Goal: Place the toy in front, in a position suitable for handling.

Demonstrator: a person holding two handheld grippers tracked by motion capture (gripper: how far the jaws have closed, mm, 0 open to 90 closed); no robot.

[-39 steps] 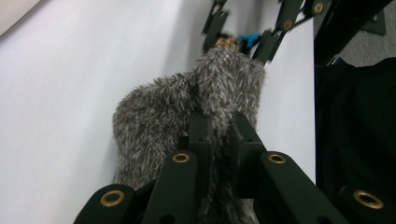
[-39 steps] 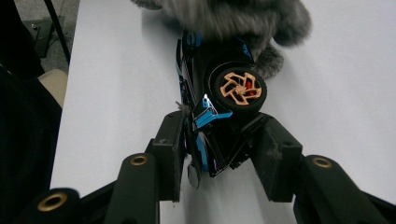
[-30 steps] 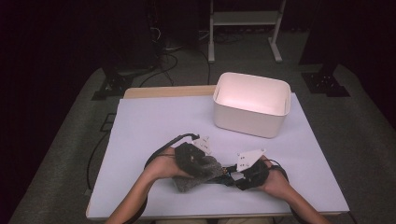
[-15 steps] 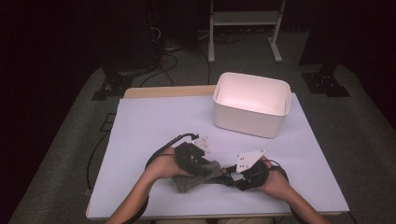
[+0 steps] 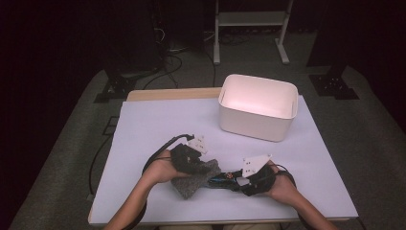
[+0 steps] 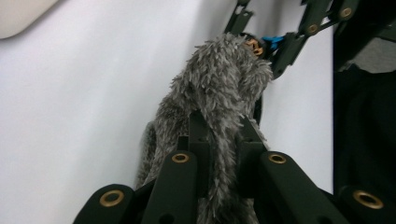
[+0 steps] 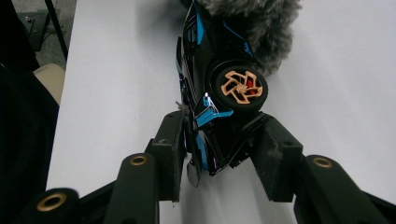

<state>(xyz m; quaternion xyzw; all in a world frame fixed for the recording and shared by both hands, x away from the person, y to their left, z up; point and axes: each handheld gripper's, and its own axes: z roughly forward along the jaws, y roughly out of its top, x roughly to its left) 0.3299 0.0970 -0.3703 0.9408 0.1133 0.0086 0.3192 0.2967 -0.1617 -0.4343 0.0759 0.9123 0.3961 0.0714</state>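
Observation:
A grey fuzzy cloth (image 5: 190,183) lies on the white table near the front edge, draped over the nose of a black and blue toy car (image 5: 221,180). My left gripper (image 5: 203,168) has just been closing and is now shut on a fold of the cloth (image 6: 219,88), which is pinched between its fingers (image 6: 198,140). My right gripper (image 5: 235,181) comes in from the right and is shut on the rear of the toy car (image 7: 210,70), which lies on its side with an orange-spoked wheel up. The cloth (image 7: 252,18) hides the car's front.
A white plastic bin (image 5: 256,127) stands open at the back right of the table. The white table sheet (image 5: 158,124) spreads wide to the left and behind the hands. The floor beyond holds dark stands and cables.
The left gripper's jaws have drawn in on the grey cloth. Both hands stay about where they were, and the car has not shifted.

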